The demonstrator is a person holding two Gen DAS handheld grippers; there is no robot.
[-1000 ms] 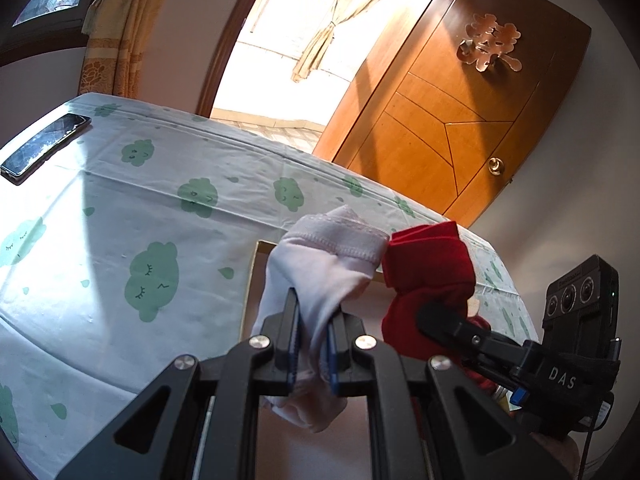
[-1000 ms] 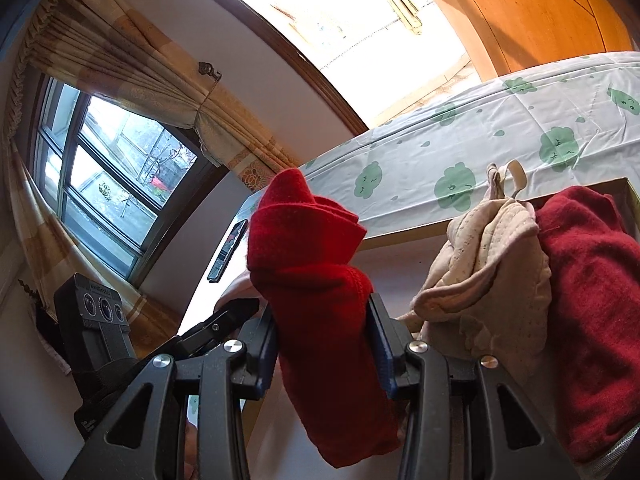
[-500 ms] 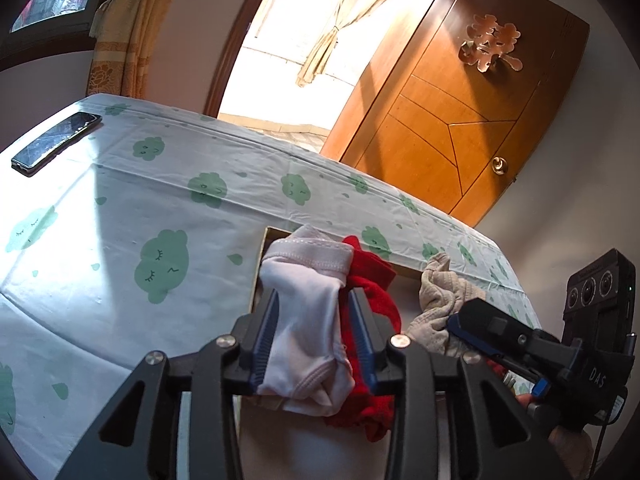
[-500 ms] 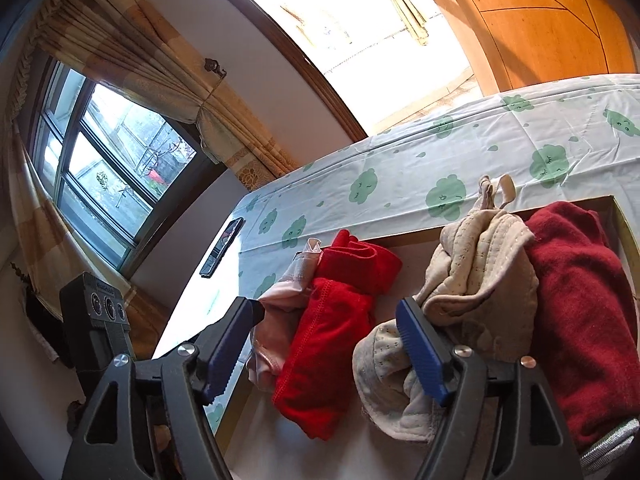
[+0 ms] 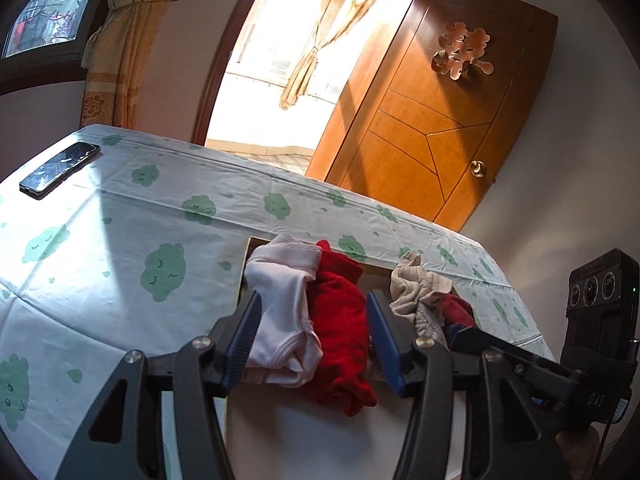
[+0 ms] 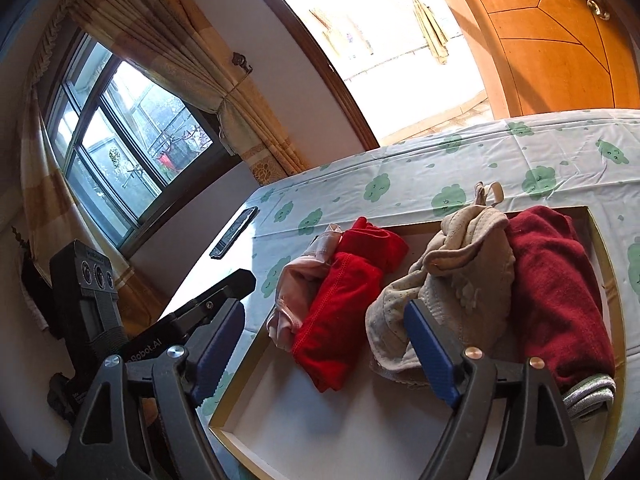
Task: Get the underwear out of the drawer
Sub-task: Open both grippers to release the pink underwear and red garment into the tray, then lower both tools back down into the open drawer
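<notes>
- Our left gripper (image 5: 316,340) is opening: a second ago its blue pads pinched the white underwear (image 5: 282,312), and now they stand apart on either side of it, no longer pressing. The white piece lies between the jaws, slumped against the red underwear (image 5: 342,336) at its three o'clock.
- Our right gripper (image 6: 320,356) is opening too, wider. A second ago it squeezed the red underwear (image 6: 344,304); now that piece lies free in the gap ahead of the jaws, at about twelve o'clock, with neither pad touching it.
- Both released pieces rest in the left end of the shallow drawer (image 6: 416,227), white and red side by side.
- From the right gripper, the beige underwear (image 6: 448,280) sits at about one o'clock, just behind the right pad, and the dark red garment (image 6: 560,292) lies at two o'clock against the drawer's far end.
- The drawer sits on the cloud-print sheet (image 5: 132,232); a phone (image 5: 60,170) lies far off at ten o'clock from the left gripper.
- We judge that nothing has left the drawer: both pieces were let go inside it, so the removal is yet to be done.
</notes>
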